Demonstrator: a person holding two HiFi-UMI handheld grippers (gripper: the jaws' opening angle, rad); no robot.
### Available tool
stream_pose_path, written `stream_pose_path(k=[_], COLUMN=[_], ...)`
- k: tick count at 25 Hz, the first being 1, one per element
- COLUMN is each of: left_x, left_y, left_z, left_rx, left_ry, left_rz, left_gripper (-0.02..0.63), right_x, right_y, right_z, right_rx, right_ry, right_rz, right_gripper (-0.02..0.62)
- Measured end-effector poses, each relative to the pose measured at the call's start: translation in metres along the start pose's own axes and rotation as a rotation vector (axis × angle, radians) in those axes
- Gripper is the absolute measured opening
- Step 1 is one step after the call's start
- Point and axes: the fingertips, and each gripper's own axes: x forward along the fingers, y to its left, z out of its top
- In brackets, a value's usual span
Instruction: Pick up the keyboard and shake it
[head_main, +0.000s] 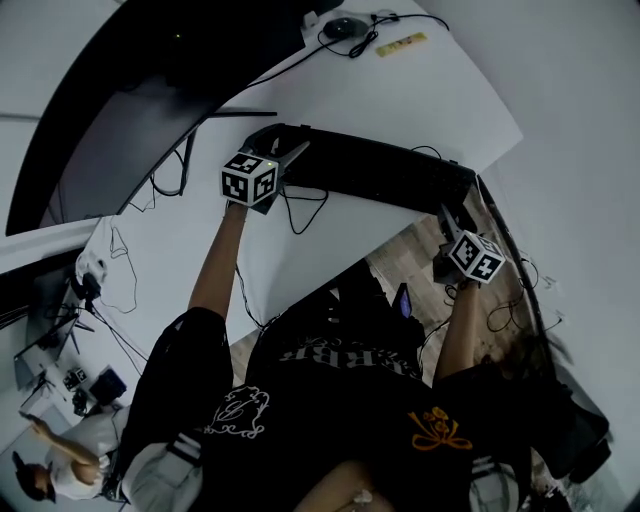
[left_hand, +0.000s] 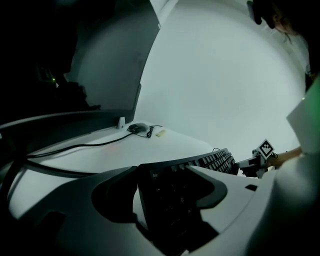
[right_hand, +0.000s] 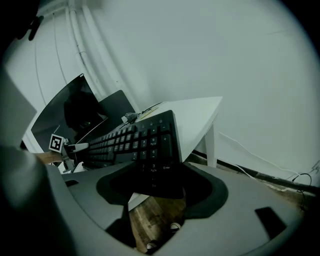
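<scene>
The black keyboard (head_main: 380, 175) is held at both ends, slanting over the front corner of the white desk (head_main: 330, 240). My left gripper (head_main: 285, 150) is shut on its Esc end, which fills the gap between the jaws in the left gripper view (left_hand: 167, 187). My right gripper (head_main: 447, 215) is shut on the number-pad end (right_hand: 150, 150), which hangs past the desk's edge over the wooden floor (right_hand: 150, 215). Each gripper's marker cube shows in the other's view: the right gripper (left_hand: 257, 162) and the left gripper (right_hand: 75, 147).
A large curved monitor (head_main: 120, 110) stands at the back left of the desk. A mouse (head_main: 345, 27) and a yellow tag (head_main: 400, 44) lie at the far end. Cables trail across the desk. A desk leg (right_hand: 212, 145) and a wall are to the right.
</scene>
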Motion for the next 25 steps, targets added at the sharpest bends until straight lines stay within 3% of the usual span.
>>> stream_pose_path(k=[8,14,19,25], left_x=[0.019,0.011,-0.015,-0.056], left_y=[0.026,0.025,0.003,-0.043], left_z=[-0.027,-0.018,0.009,0.02], left_rx=[-0.13,-0.014,0.013,0.069], left_ry=[0.057,0.079,0.003,-0.067], left_rz=[0.091,0.141,0.116,0.069], left_gripper=[0.298,0.301,0.301,0.298], right_x=[0.018,0.022,0.01,-0.013], right_y=[0.0,0.002,0.009,0.049], right_z=[0.012,0.013,0.029,0.048], right_rx=[0.006,-0.004,-0.037,-0.073], right_ry=[-0.011,-0.011,-0.044,-0.101], right_rz=[0.001,0.007,0.013,0.091], right_gripper=[0.278,0.282,0.282,0.275])
